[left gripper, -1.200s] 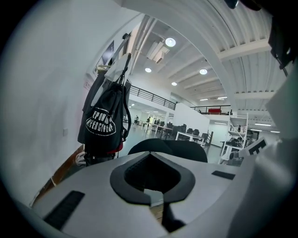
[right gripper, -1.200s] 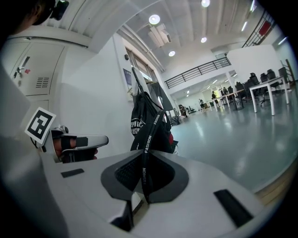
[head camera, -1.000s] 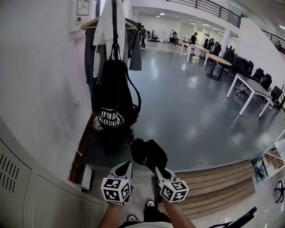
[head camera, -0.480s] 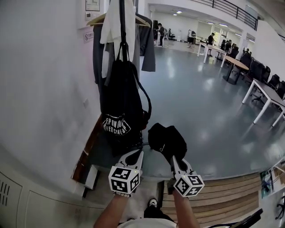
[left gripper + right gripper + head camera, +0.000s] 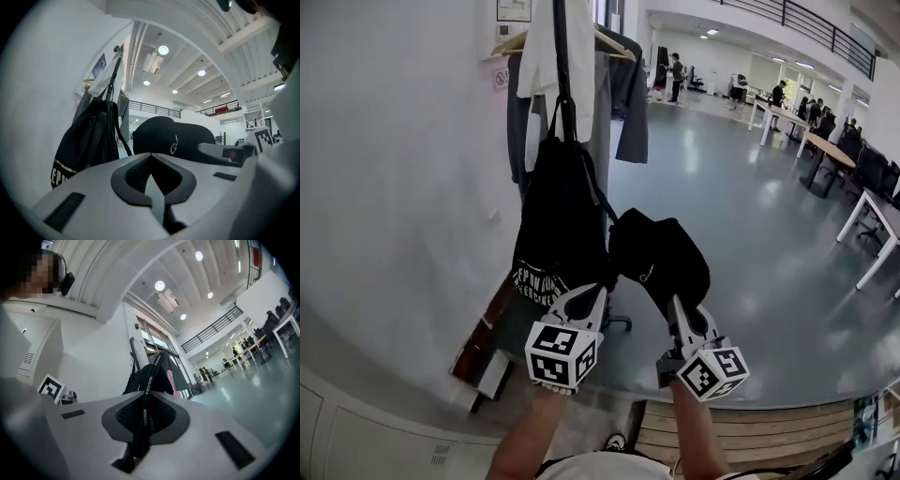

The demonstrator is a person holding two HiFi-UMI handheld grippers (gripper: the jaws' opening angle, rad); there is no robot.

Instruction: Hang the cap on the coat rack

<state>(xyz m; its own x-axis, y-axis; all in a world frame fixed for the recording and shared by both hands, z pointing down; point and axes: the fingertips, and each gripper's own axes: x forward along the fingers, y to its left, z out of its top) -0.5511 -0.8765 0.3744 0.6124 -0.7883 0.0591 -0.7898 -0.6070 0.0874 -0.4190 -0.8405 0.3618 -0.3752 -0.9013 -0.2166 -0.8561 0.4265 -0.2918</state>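
Observation:
The coat rack stands by the white wall, its dark pole carrying a hanger with grey and white clothes and a black bag. A black cap hangs in the air just right of the bag, about level with the bag's lower half. My right gripper is under the cap, shut on it. In the right gripper view the cap's strap, printed FASHION, runs between the jaws of the right gripper. My left gripper is shut with nothing in it, beside the bag's bottom. In the left gripper view, past the left gripper, I see the cap and the bag.
A white wall runs along the left. Wooden steps lie below my arms. White tables and office chairs stand far right, with people at the back of the hall. The rack's wheeled base sits behind my grippers.
Both grippers have risen and moved closer to the rack. The cap has come up with the right gripper and now hangs beside the black bag.

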